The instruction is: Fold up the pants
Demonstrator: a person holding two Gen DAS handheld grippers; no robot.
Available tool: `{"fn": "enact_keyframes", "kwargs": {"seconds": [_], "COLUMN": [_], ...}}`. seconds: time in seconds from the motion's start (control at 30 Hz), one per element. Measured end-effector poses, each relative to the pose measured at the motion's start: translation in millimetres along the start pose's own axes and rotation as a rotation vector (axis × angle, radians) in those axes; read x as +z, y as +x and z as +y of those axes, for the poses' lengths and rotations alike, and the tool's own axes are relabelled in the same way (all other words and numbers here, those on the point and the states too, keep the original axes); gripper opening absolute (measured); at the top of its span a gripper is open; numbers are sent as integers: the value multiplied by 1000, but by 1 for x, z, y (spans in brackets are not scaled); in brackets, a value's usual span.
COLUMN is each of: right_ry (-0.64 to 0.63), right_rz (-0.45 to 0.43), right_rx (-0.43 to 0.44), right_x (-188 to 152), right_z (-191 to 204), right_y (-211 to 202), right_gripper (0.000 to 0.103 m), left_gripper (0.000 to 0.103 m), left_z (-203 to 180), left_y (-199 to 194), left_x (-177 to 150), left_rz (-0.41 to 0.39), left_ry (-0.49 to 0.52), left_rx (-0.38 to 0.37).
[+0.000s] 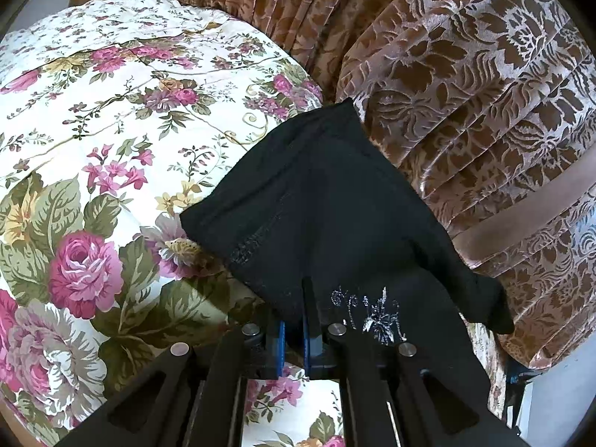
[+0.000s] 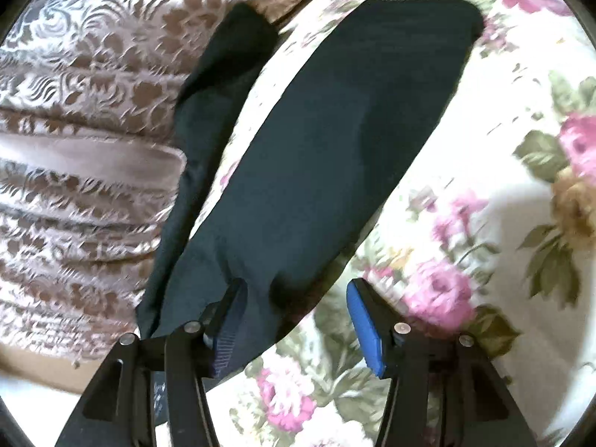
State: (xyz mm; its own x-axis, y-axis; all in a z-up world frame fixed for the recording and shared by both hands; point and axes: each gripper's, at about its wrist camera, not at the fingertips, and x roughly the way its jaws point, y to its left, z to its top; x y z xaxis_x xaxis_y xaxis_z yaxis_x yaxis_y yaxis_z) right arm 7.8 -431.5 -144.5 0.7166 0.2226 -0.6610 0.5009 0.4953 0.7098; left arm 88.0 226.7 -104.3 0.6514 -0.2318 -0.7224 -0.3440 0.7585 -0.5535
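Cream bedding printed with pink roses (image 1: 93, 171) is being used as the work surface, with brown patterned velvet drapery (image 1: 465, 74) bunched alongside. Black fabric pants (image 2: 335, 141) are being spread across it. Their cloth is being pinched by the left gripper (image 1: 294, 320); the right gripper (image 2: 298, 298) is being held apart, gripping nothing.

Black pants (image 1: 335, 201) in left tool (image 1: 294, 320)
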Motion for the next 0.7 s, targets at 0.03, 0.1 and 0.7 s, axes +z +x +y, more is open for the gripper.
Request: {"fn": "enact_keyframes", "kwargs": {"seconds": [0.03,0.1,0.7], "right_ry": [8,12,-180], "right_rz": [-3,-6,-1], "right_rx": [-7,-8,-55], "right_x": [2,8,3], "right_z": [0,0,33], "right_y": [2,9,-28], "right_gripper": [56,52,7], "left_gripper": [6,6,5], "left_z": [1,1,0], "left_y": [2,5,-55], "left_x": [0,0,-14], "left_rz": [4,9,-66], "left_ry": [0,0,-4], "left_rx": [6,16,-37]}}
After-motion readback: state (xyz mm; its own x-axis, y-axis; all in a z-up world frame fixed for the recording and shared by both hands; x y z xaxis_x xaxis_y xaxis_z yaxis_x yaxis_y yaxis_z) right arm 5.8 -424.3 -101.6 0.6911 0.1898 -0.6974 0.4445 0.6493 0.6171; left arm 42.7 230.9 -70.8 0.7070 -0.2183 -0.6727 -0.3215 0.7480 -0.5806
